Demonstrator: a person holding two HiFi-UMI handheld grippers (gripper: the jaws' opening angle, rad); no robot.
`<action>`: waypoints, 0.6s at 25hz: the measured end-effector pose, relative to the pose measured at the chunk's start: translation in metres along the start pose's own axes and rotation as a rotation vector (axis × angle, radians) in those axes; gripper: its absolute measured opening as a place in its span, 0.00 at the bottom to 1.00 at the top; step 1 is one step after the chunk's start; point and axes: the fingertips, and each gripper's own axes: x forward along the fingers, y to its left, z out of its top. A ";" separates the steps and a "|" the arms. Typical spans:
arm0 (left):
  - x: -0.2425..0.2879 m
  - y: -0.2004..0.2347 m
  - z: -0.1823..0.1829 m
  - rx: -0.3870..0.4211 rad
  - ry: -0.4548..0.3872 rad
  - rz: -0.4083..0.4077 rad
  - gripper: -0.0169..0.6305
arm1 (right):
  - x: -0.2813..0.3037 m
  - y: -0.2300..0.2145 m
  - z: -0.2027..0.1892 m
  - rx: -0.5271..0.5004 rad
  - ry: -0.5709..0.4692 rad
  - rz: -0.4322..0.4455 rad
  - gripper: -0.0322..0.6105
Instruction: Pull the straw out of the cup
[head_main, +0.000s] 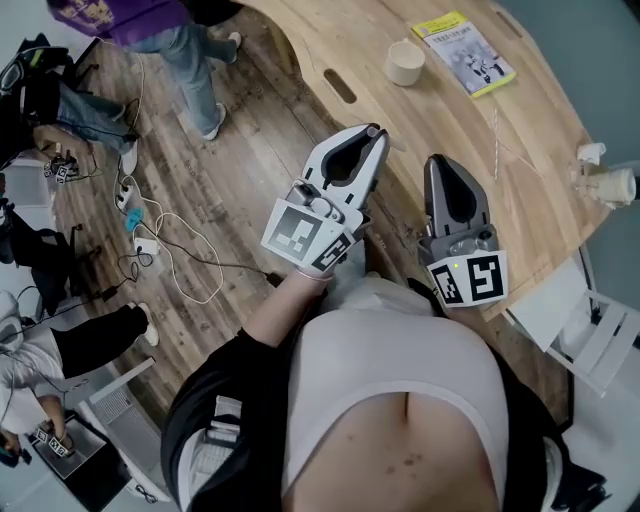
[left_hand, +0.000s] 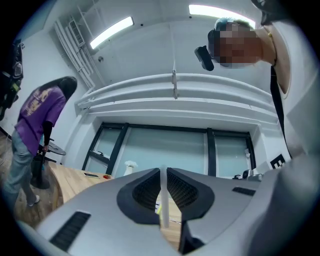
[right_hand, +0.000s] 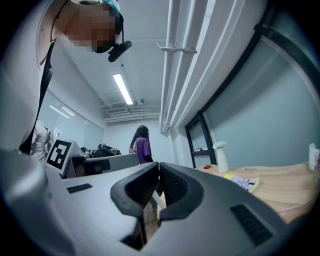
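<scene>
Apparently the straw (left_hand: 163, 197) is already clear of the cup (head_main: 405, 63): a thin white stick, which I take for it, stands upright in the seam of the left gripper (head_main: 374, 134), whose jaws are clenched on it. The cup sits on the table (head_main: 470, 150), well ahead of both grippers and a little right of where the left one points. The left is the nearer. The right gripper (head_main: 437, 162) has its jaws pressed together on nothing, just beside the left, close to the person.

The table (head_main: 470, 130) is smooth matt wood (floor (head_main: 230, 190) grainier planks); left gripper (head_main: 376, 131) matt grey plastic.
</scene>
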 end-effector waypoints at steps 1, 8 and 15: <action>-0.004 -0.009 -0.001 0.000 0.000 0.002 0.09 | -0.010 0.001 0.002 0.000 -0.002 0.003 0.10; -0.030 -0.062 -0.002 0.002 -0.012 0.021 0.09 | -0.062 0.012 0.010 0.010 -0.015 0.027 0.10; -0.040 -0.087 0.004 0.013 -0.020 0.013 0.09 | -0.082 0.021 0.022 0.004 -0.033 0.043 0.10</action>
